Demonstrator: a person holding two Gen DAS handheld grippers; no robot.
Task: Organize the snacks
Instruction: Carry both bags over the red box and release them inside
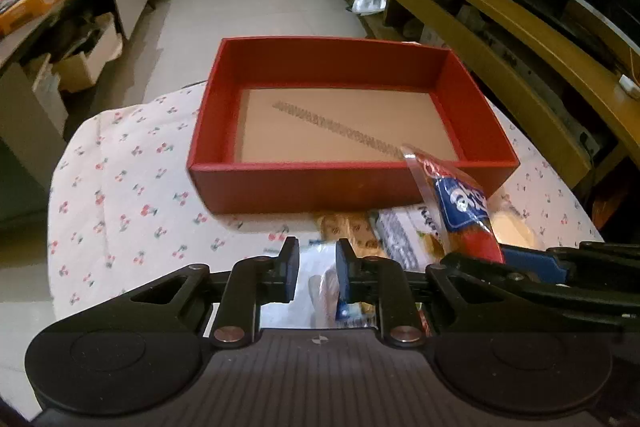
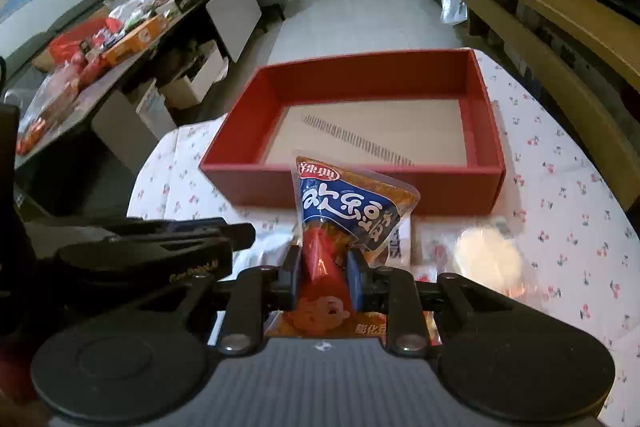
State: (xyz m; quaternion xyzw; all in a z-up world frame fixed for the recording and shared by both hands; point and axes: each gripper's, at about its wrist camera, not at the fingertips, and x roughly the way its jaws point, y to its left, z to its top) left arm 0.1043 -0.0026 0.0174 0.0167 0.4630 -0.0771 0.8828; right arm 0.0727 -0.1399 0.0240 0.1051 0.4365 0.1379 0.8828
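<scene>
Right wrist view: right gripper (image 2: 324, 267) clamping an orange and blue snack packet (image 2: 352, 207) between its blue pads, packet standing up and leaning toward the near wall of the red box (image 2: 352, 187). Sitting on a round table (image 2: 560, 211) under a cherry-print cloth, box open at the top, nothing lying on its tan cardboard floor apart from a dark diagonal strip. Lying blurred just to the right of the held packet, a pale round snack in clear wrap (image 2: 490, 255). Reaching in from the left edge, the black frame of the left gripper. Standing far left, a cluttered side table (image 2: 132, 39) piled with orange boxes and bags.

Left wrist view: left gripper (image 1: 317, 273) hanging over the near pile of snacks (image 1: 384, 239), pads drawn close together with a narrow gap; a clear wrapper showing in that gap, but whether pinched or merely lying below, cannot tell. Showing at the right, the same snack packet (image 1: 460, 203) held upright by the right gripper (image 1: 532, 261), its top edge overlapping the near right corner of the red box (image 1: 280, 183). Running along the far right, a yellow wooden shelf unit (image 1: 500, 19).
</scene>
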